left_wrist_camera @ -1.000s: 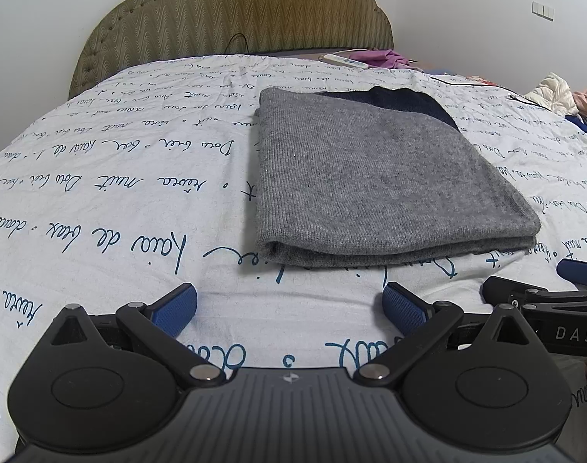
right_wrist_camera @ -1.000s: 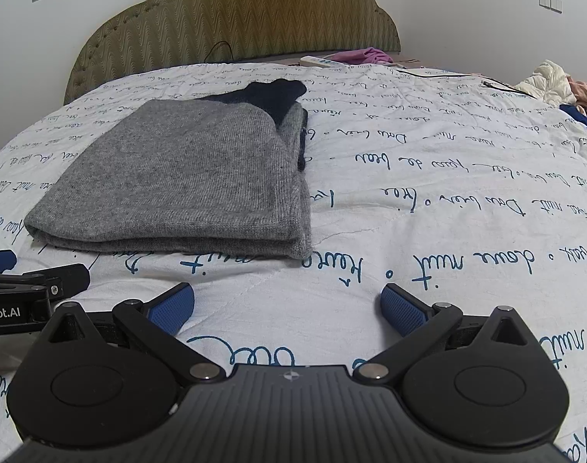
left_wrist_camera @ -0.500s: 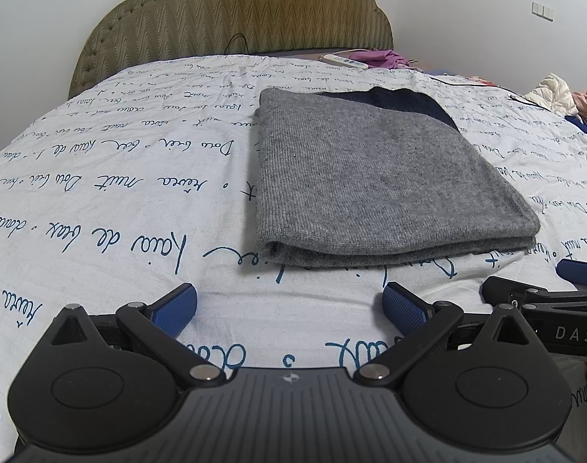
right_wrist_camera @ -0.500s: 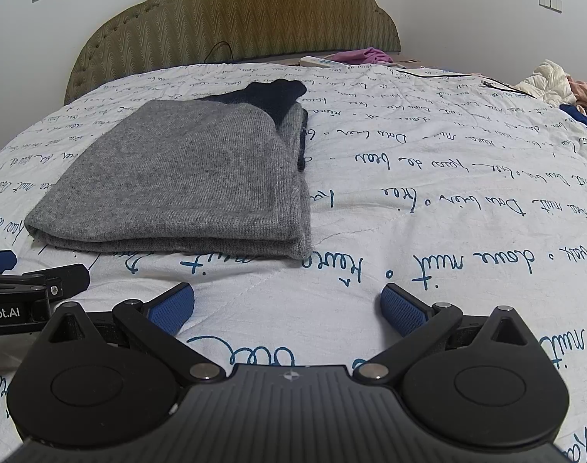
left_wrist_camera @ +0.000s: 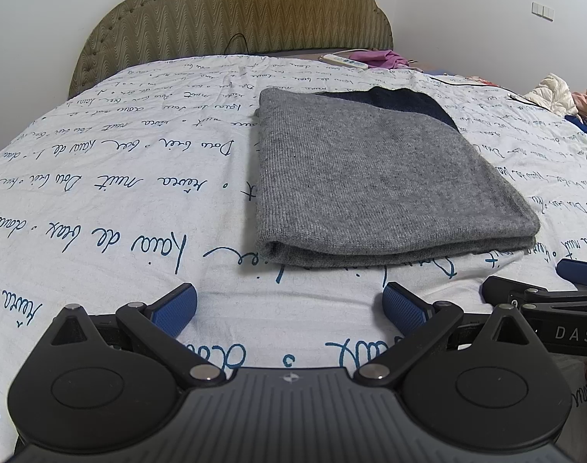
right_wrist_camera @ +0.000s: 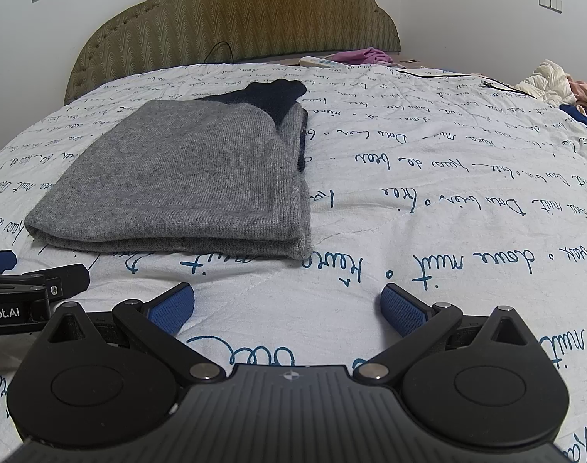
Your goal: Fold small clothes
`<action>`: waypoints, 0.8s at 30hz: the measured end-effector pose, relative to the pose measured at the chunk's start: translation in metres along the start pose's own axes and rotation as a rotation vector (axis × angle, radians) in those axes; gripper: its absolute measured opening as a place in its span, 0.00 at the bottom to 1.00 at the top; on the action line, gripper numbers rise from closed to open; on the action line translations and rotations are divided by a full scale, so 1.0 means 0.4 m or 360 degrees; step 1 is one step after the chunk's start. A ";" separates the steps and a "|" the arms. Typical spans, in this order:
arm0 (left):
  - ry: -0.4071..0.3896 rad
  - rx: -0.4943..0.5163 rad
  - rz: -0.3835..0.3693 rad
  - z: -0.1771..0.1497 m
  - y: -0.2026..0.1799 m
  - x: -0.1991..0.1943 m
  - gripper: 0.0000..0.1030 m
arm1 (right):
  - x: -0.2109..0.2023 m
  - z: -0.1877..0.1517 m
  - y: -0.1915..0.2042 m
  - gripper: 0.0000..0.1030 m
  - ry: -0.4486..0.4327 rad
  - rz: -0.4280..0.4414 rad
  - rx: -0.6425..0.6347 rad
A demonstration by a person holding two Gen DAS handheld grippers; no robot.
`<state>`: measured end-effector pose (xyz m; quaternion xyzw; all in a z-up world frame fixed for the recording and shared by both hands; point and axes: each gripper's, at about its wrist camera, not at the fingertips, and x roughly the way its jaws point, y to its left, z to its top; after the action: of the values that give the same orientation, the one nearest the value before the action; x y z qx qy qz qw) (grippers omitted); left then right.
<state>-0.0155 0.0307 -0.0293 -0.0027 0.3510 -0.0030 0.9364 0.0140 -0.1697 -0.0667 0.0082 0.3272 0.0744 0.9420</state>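
Note:
A grey knit sweater [left_wrist_camera: 378,177] with a dark navy part at its far end lies folded flat on the bed; it also shows in the right wrist view [right_wrist_camera: 185,181]. My left gripper [left_wrist_camera: 289,308] is open and empty, just short of the sweater's near edge. My right gripper [right_wrist_camera: 287,306] is open and empty, near the sweater's near right corner. Each gripper shows at the side of the other's view: the right one [left_wrist_camera: 544,301] and the left one [right_wrist_camera: 27,289].
The bed has a white sheet [left_wrist_camera: 100,193] with blue script and an olive padded headboard [left_wrist_camera: 235,15]. A remote [left_wrist_camera: 343,61] and a purple cloth [left_wrist_camera: 378,56] lie at the head. A pile of clothes [right_wrist_camera: 552,81] and a black cable [right_wrist_camera: 447,73] lie at the far right.

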 end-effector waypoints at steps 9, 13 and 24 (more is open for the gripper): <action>0.0000 0.0000 0.0000 0.000 0.001 -0.001 1.00 | 0.000 0.000 0.000 0.99 0.0000 0.0000 0.0000; -0.0001 -0.0002 -0.0001 0.000 0.000 -0.001 1.00 | 0.000 0.000 0.000 0.99 0.0000 0.0000 0.0000; -0.0004 -0.0008 -0.0011 0.001 0.001 -0.004 1.00 | 0.000 0.000 0.000 0.99 0.0000 0.0000 0.0000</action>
<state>-0.0164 0.0313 -0.0280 -0.0062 0.3499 -0.0054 0.9368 0.0140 -0.1698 -0.0668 0.0081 0.3272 0.0744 0.9420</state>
